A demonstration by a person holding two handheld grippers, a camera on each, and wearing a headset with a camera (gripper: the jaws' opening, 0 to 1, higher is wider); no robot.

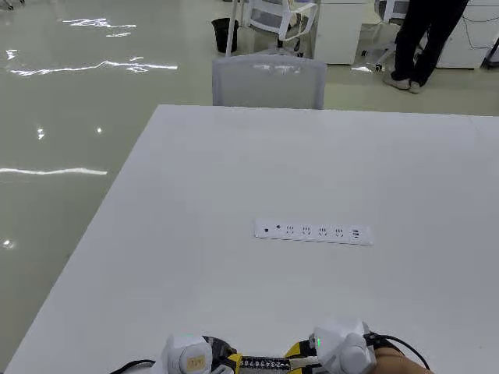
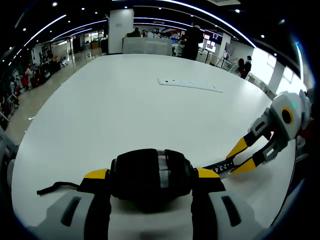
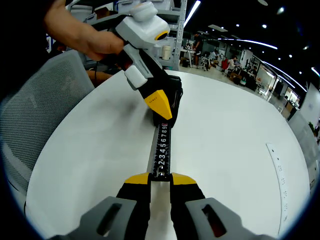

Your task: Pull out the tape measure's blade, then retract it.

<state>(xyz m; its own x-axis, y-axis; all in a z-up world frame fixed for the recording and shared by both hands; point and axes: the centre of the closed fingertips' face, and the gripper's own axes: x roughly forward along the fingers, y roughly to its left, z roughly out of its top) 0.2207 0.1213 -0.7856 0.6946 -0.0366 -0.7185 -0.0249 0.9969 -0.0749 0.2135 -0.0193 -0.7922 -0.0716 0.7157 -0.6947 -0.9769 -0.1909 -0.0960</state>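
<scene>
White table (image 1: 234,179), tape measure (image 2: 150,176) in left jaws, blade (image 3: 161,150) in right jaws

Plain white table (image 1: 234,171), white power strip (image 1: 313,232) flat near its middle, tape measure (image 2: 150,175) at the near edge.

The tape measure case (image 2: 150,182), black and rounded with a grey band across it, is sitting by the near edge of the bench (image 1: 234,179), clamped between the yellow tips of the left gripper (image 2: 152,174). Its blade (image 3: 162,145), black with white numerals, is lying drawn out a short way, flat and straight, its end being pinched by the right gripper (image 3: 161,179)
</scene>
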